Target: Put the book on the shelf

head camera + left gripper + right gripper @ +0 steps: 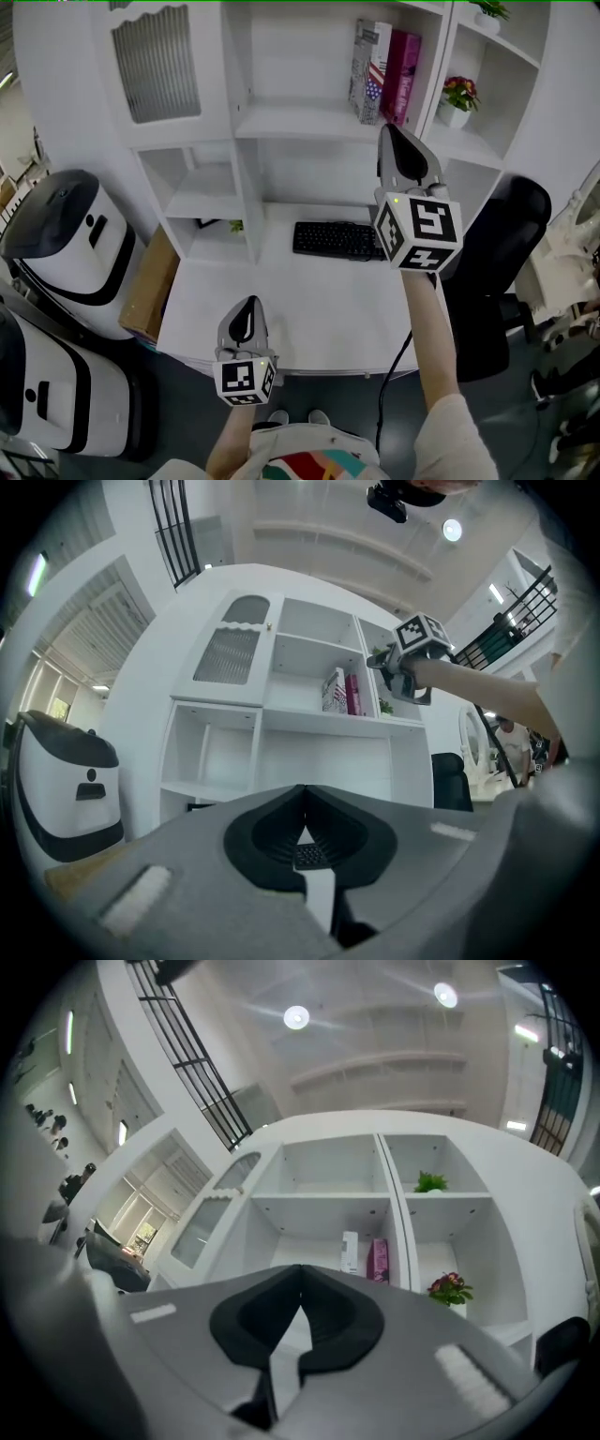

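Two books (373, 70) stood upright on the shelf (300, 120), just beyond the right claw (390, 133).
Both claws were closed on nothing; the left claw (246, 314) hung by the desk (323, 309).

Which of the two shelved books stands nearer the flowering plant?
The pink book, the right one of the pair; the white printed book stands on its left, farther from the flowering plant.

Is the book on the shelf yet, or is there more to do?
Looks done: a grey book and a pink book stand upright on the shelf. In hand: nothing; the right gripper, up near them, and the left gripper, low over the desk, are both shut and empty. Left: seemingly nothing; the desk holds just a keyboard.
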Available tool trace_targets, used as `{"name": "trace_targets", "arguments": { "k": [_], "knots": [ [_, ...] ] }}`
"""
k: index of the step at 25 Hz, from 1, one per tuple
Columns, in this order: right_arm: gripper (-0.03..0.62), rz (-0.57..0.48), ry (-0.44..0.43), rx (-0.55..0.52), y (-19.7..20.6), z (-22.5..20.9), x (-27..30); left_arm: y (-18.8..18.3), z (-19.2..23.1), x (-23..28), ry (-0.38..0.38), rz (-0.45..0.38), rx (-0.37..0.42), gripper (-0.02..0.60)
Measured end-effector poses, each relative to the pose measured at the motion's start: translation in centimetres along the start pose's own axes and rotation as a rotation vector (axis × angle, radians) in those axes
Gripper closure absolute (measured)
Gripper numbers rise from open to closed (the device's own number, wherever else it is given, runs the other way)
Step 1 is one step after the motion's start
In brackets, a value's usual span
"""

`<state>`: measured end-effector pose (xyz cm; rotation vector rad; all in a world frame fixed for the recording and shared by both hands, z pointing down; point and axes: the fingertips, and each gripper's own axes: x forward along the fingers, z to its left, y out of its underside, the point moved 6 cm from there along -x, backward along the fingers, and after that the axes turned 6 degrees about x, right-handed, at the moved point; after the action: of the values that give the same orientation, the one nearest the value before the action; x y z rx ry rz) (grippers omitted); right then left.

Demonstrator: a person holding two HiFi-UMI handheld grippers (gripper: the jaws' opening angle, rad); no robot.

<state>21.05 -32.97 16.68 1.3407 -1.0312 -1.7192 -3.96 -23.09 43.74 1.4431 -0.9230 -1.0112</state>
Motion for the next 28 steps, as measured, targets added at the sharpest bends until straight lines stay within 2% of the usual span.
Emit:
{"name": "trace_targets", "arguments": {
  "k": [4, 7, 11, 15, 20, 28],
  "knots": [
    [0.595, -0.056, -0.012, -0.026, 2.0, 2.4, -6.9, -1.1, -0.1, 0.0, 0.006, -0.04, 0.016, 0.58],
    [0.595, -0.032, -0.003, 0.023, 5.0, 4.2, -12.0, -1.7, 0.1, -0.2, 0.003, -0.063, 0.024, 0.58],
    [0.595, 0.05, 0.015, 0.157, 11.1, 5.9, -17.3, -2.3, -0.2, -0.5, 0.032, -0.115, -0.002, 0.58],
    [0.595, 0.181, 0.05, 0.176, 15.3, 6.9, -21.6, -2.2, -1.1, -1.2, 0.051, -0.116, 0.028, 0.58],
    [0.595, 0.25, 0.032, 0.169, 16.6, 7.7, -23.3, -2.1, -1.2, -1.2, 0.056, -0.112, 0.05, 0.58],
    [0.595, 0.222, 0.029, 0.147, 15.4, 7.6, -23.0, -2.2, -1.7, -0.9, 0.069, -0.113, 0.047, 0.58]
  ]
}}
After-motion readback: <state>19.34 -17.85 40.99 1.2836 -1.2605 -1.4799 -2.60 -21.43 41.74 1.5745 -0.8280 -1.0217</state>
